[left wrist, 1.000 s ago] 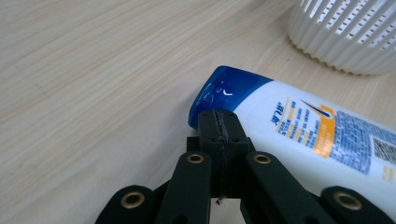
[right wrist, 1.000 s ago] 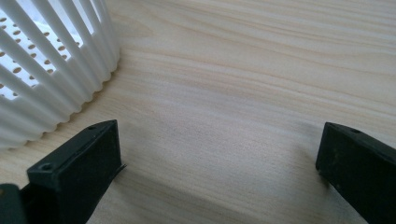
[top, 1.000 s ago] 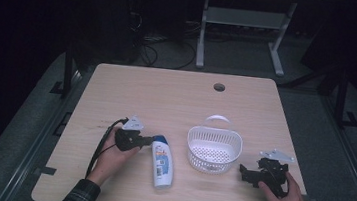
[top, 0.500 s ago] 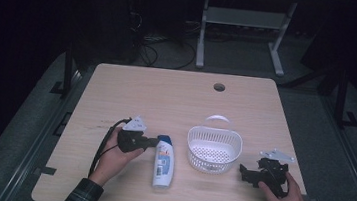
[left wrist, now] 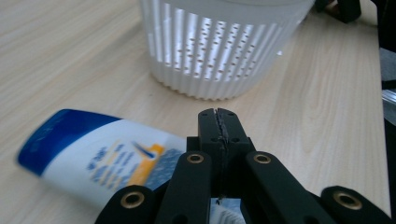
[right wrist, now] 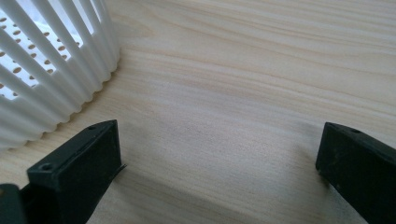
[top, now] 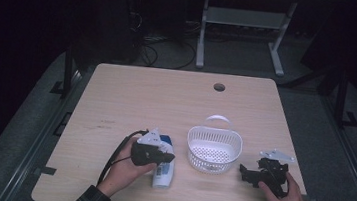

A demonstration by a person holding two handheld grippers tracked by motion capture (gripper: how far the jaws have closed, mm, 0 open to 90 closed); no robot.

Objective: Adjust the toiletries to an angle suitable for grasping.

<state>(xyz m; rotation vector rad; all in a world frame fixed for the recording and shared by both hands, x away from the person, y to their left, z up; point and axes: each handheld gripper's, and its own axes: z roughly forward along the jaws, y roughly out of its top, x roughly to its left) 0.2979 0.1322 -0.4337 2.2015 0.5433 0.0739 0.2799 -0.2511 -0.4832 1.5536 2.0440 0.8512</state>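
A white bottle (top: 163, 173) with a blue cap end lies flat on the wooden table (top: 166, 99), left of an empty white slatted basket (top: 200, 158). My left gripper (top: 170, 157) hovers just over the bottle's upper part, jaws pressed together with nothing between them. In the left gripper view its shut tips (left wrist: 218, 115) point at the basket (left wrist: 219, 51), and the bottle (left wrist: 102, 158) lies below and to the left. My right gripper (top: 242, 172) rests right of the basket, pointing at it. Its jaws (right wrist: 219, 154) stand wide apart over bare wood beside the basket wall (right wrist: 46, 70).
A round cable hole (top: 219, 87) sits near the table's far edge. The basket's handle (top: 217, 118) stands up at its far side. A metal stand (top: 239, 31) and cables lie on the dark floor beyond the table. A cable (top: 112, 161) trails from the left gripper.
My left gripper has moved right and a little up, from beside the bottle's cap to over the bottle. The right gripper, bottle and basket have stayed where they were.
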